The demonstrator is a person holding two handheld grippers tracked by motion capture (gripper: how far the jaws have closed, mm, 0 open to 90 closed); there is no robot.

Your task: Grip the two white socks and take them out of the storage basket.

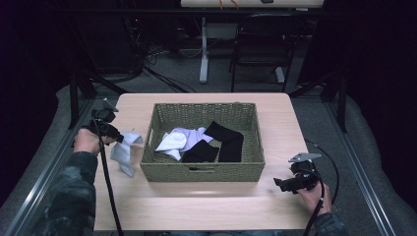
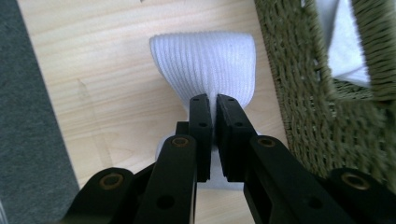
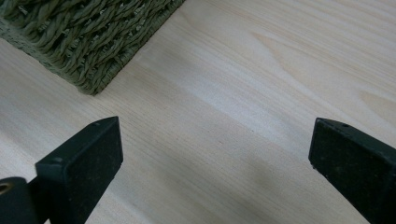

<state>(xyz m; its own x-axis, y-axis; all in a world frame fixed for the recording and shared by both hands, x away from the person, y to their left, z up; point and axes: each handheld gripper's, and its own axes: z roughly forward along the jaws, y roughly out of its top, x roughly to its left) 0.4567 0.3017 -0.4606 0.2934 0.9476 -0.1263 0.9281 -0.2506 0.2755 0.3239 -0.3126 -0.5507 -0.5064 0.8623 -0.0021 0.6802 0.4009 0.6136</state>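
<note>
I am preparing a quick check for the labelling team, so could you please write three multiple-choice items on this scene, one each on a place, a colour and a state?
1. Where is the white ribbed sock?
A. inside the basket
B. over the wooden table, left of the woven green basket
C. on the floor

2. What colour are the darkest garments in the basket?
A. black
B. red
C. yellow

3. How does the right gripper stand?
A. shut on a sock
B. shut on the basket rim
C. open, holding nothing

Key: 1 B, the left gripper pinches it beside the basket wall; 2 A, they lie black beside white and lilac pieces; 3 C, its jaws are wide apart over bare wood.
</note>
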